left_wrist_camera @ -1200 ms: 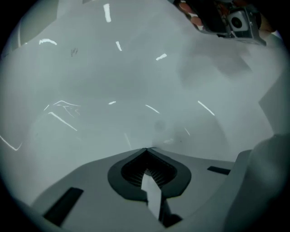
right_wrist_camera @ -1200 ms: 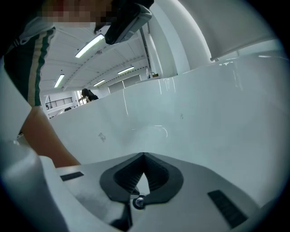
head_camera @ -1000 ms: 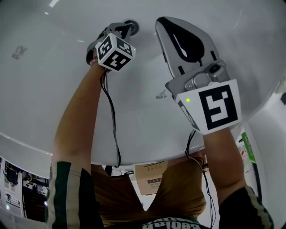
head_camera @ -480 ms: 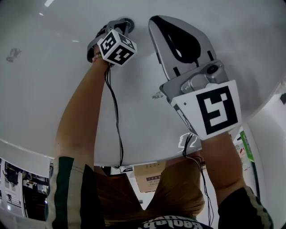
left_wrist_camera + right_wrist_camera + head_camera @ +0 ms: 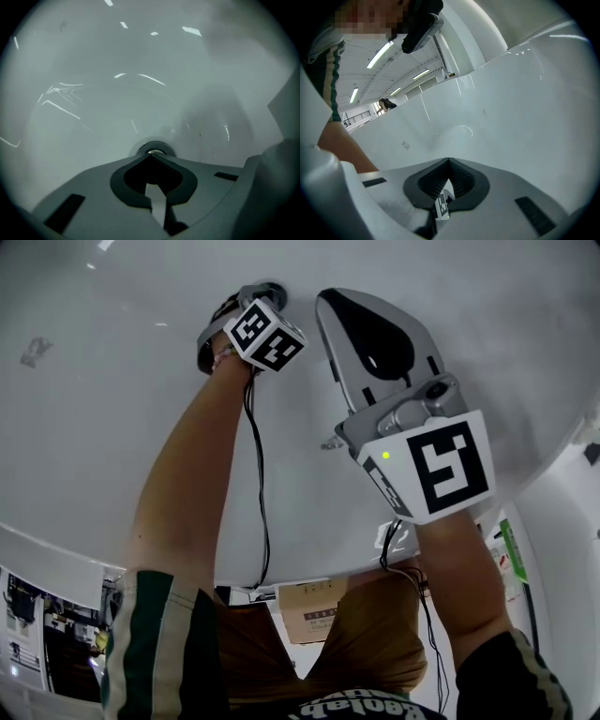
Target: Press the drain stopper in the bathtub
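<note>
The person leans over the bathtub (image 5: 103,427) with both arms reaching down inside. The left gripper (image 5: 255,294) is at the bottom of the tub, its fingers closed tip to tip with nothing between them. In the left gripper view those joined tips sit right at the near edge of the drain stopper (image 5: 153,148), a dark ring with a shiny middle. I can't tell from here whether they touch it.

The right gripper (image 5: 328,298) hangs beside it, higher up and well clear of the stopper, with its fingers shut and empty.

The step in hand looks like the press itself, or the last bit of lining up. The next move calls for bringing the closed tips onto the centre of the stopper and pushing straight down. Off-centre, they could slide off the smooth cap.

Compared with a second ago, the left arm has stretched further and its marker cube has moved up toward the stopper and turned. The right gripper has barely shifted.
</note>
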The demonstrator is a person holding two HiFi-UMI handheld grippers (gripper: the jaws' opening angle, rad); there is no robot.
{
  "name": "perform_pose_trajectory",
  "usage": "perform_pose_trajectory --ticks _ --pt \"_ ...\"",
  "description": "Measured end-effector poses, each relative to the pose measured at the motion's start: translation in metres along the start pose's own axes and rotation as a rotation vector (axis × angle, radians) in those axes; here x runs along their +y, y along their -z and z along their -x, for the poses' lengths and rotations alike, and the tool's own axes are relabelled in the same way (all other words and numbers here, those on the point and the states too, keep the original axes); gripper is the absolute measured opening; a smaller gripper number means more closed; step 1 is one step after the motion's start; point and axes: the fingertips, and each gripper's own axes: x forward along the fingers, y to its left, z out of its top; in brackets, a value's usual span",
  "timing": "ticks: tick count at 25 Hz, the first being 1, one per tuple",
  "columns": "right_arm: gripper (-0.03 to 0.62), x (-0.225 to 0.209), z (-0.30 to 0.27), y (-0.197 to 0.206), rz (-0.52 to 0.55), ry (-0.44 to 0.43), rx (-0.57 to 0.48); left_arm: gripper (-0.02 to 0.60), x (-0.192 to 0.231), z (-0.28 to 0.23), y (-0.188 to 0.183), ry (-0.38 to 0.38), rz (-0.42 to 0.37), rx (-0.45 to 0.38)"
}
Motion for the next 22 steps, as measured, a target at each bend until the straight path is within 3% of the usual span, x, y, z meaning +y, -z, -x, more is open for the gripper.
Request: perform_pose_trajectory --ticks 22 --pt "0.008 0.000 0.004 -0.008 0.048 0.012 -0.019 0.003 -0.001 0.016 -0.006 -0.007 0.044 -0.015"
